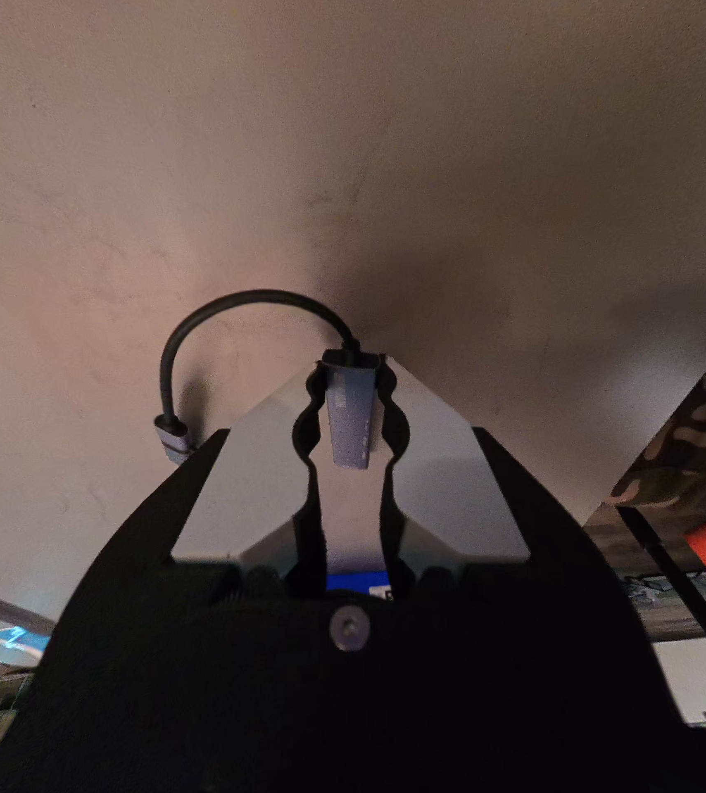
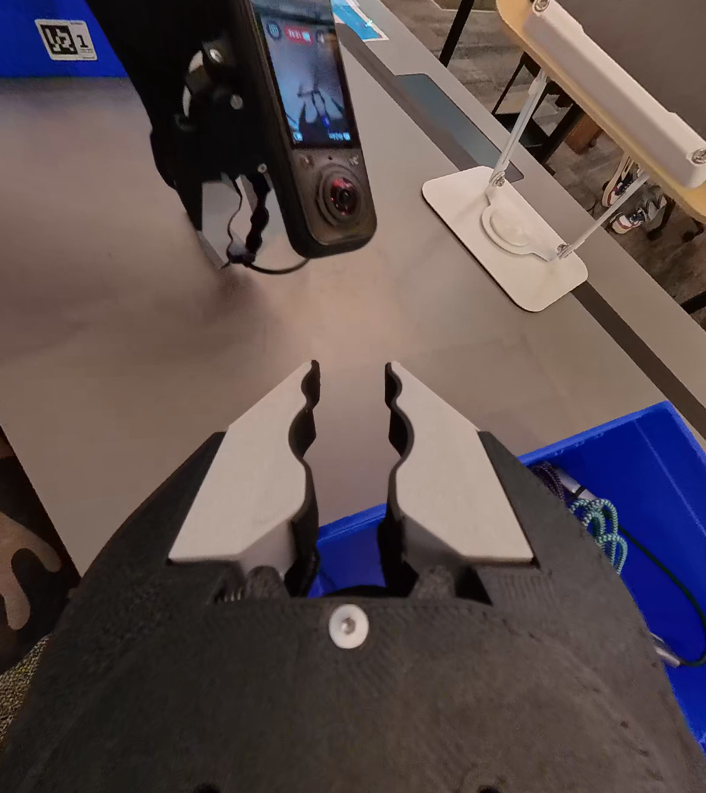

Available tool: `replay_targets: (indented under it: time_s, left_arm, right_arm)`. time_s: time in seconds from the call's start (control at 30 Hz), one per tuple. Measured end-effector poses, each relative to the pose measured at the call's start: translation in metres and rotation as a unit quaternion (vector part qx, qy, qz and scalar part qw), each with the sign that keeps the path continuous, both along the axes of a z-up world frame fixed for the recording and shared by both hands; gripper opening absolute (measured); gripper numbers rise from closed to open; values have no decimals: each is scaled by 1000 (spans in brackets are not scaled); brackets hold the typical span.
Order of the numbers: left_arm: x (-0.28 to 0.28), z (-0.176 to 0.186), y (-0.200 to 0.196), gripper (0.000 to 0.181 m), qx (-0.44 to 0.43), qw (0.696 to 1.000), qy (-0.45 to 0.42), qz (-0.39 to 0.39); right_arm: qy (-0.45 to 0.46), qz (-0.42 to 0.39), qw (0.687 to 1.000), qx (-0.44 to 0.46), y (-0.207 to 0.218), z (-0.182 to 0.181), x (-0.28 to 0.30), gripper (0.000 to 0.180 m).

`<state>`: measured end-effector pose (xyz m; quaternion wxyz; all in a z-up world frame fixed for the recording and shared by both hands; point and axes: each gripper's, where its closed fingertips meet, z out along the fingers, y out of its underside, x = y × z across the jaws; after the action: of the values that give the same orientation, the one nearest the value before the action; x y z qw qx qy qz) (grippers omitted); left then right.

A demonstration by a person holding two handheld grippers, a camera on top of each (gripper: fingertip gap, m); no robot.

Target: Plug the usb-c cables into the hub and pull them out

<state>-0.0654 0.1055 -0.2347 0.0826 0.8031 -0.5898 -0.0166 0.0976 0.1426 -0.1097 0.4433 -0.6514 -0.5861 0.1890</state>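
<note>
Left claw [image 1: 350, 364]: closed on the grey hub [image 1: 349, 412], pinched near the fingertips; its short black lead [image 1: 222, 309] loops left to a plug [image 1: 173, 437] hanging just above the desk [image 1: 342, 150]
Right claw [image 2: 351, 369]: parted, holding nothing; over the desk beside the blue bin [image 2: 686, 493]
Cables: a braided cable [image 2: 600, 523] and a dark cable [image 2: 686, 609] lie in the bin, unplugged
Risk: tip grip is shallow; a plug's push could twist or slide the hub
Risk: ports possibly face the left camera; alignment is hard to judge
Risk: tangled cables may snag
</note>
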Motion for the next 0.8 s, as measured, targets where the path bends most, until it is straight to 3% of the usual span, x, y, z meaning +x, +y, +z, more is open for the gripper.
replay_targets:
  time_s: [0.3, 0.5, 0.67, 0.8]
  left_arm:
    - [9, -10, 5, 21, 31, 999, -30, 17]
    - [7, -5, 1, 39, 57, 997, -49, 30]
    - [-17, 64, -13, 35, 150, 981, -110, 53]
    - [-97, 130, -51, 35, 229, 958, -109, 132]
  right_arm:
    - [1, 4, 1000, -6, -2, -3, 1, 28]
    - [7, 9, 1000, -5, -7, -1, -6, 28]
    - [10, 14, 1000, -4, -11, -1, -5, 28]
    - [17, 17, 1000, -10, -11, -3, -4, 28]
